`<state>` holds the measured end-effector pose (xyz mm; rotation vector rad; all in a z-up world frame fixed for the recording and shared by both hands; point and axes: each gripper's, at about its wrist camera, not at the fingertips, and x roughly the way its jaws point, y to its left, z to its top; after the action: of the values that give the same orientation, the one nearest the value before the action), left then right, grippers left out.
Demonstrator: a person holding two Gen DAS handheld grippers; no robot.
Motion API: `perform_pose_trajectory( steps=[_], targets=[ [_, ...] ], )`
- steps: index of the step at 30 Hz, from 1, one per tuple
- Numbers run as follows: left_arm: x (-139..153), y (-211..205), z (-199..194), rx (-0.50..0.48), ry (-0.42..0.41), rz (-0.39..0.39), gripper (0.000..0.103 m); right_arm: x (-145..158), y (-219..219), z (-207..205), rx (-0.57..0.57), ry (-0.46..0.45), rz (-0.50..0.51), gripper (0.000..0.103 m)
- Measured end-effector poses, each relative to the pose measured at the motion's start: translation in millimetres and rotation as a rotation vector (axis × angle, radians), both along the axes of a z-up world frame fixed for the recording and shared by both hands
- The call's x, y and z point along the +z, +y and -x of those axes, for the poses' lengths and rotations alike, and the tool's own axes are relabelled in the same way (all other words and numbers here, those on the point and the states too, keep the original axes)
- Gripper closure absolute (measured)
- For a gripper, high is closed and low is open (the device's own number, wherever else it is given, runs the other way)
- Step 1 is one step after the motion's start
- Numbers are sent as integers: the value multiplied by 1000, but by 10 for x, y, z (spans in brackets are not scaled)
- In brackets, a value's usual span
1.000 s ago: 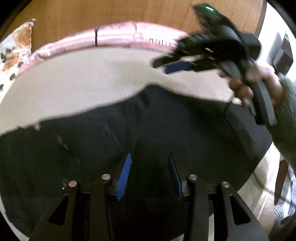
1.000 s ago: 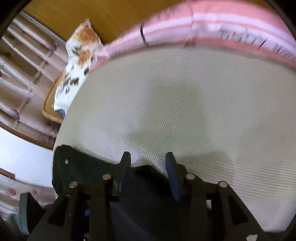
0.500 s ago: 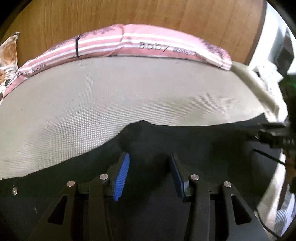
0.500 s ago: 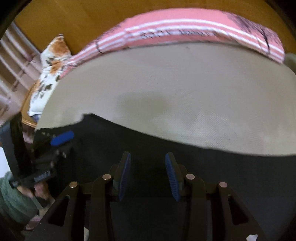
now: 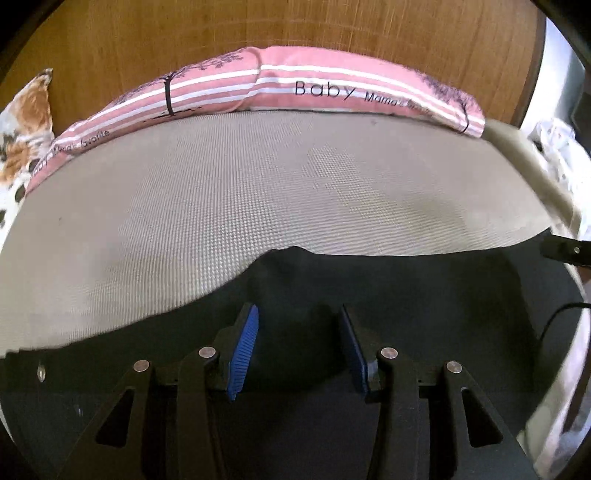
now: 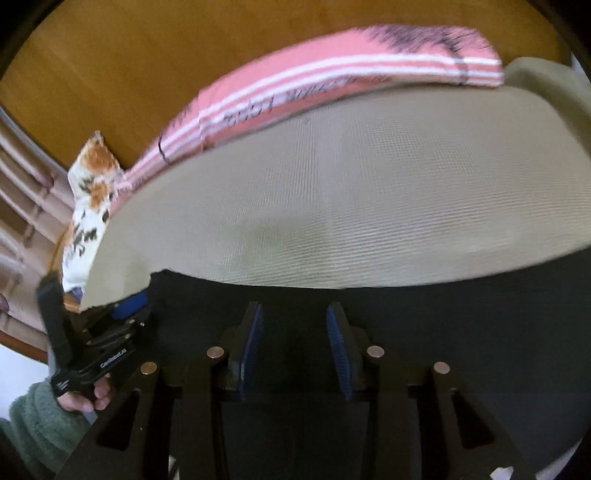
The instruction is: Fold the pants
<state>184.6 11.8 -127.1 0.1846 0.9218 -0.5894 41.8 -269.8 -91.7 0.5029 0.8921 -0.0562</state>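
The black pants [image 5: 369, 288] lie spread flat on the beige bed cover [image 5: 258, 192]; they also fill the lower part of the right wrist view [image 6: 443, 317]. My left gripper [image 5: 297, 332] is open and empty, hovering just over the pants near their far edge. My right gripper [image 6: 293, 328] is open and empty over the pants too. The left gripper [image 6: 125, 314] also shows at the left of the right wrist view, at the pants' left corner. The tip of the right gripper [image 5: 565, 253] shows at the right edge of the left wrist view.
A pink striped pillow [image 5: 295, 92] lies along the wooden headboard [image 5: 258, 29] at the far side of the bed. A floral cushion [image 5: 22, 125] sits at the far left. White cloth [image 5: 557, 147] lies off the bed's right side.
The right gripper has swung from the far side of the pants out to their right. Both grippers have drawn apart over the pants and stayed open.
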Motion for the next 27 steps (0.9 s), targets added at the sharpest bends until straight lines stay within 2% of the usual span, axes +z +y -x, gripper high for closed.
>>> perform_pose_trajectory(
  steps=[5, 9, 13, 19, 27],
  targets=[
    [156, 63, 325, -26, -12, 22, 55, 84, -465, 747, -156, -8, -28, 64],
    [170, 79, 600, -61, 19, 48, 54, -104, -821, 1383, -301, 21, -91, 64],
    [102, -48, 842, -117, 33, 36, 54, -302, -1087, 1855, -418, 26, -165, 63],
    [46, -356, 1072, -199, 44, 6, 54, -627, -1384, 2213, -526, 15, -256, 63],
    [-30, -667, 1261, -273, 37, -56, 54, -911, -1691, 2265, -597, -63, -353, 63]
  ],
)
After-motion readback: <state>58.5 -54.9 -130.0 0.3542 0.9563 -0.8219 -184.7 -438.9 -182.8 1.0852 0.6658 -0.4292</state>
